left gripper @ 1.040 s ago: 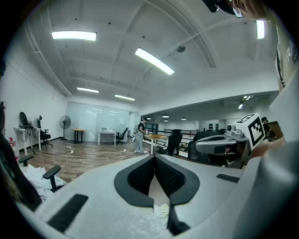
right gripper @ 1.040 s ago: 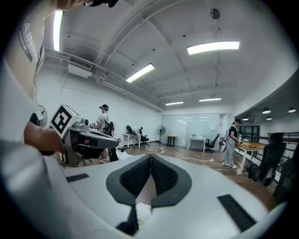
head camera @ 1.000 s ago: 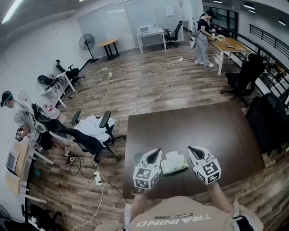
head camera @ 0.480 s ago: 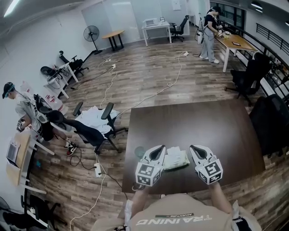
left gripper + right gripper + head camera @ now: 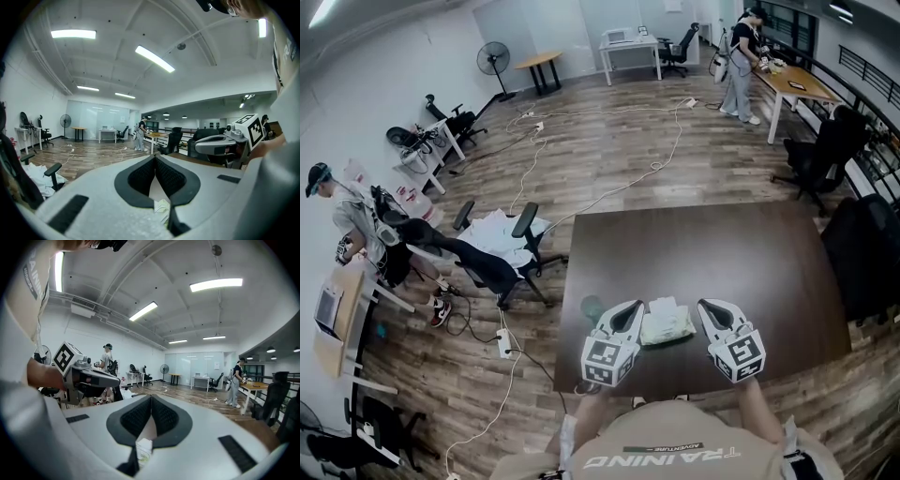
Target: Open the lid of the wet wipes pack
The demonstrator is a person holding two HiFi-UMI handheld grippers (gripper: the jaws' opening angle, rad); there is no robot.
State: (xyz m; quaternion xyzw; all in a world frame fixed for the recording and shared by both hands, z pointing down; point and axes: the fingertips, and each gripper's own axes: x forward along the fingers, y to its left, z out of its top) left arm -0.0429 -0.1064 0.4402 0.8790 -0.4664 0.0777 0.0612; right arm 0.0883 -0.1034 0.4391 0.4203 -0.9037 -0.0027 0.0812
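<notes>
Dark table (image 5: 722,262) bears wet wipes pack (image 5: 666,324) as before, between left gripper (image 5: 629,309) and right gripper (image 5: 706,307), jaws closed.

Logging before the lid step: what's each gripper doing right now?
Left gripper: closed, holding nothing.
Right gripper: closed, holding nothing.

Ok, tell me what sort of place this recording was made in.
Probably an open-plan office or lab workspace: desks and wheeled office chairs stand about on a wood-look floor, a pedestal fan stands near a glass wall, and power cables trail across the floor.
</notes>
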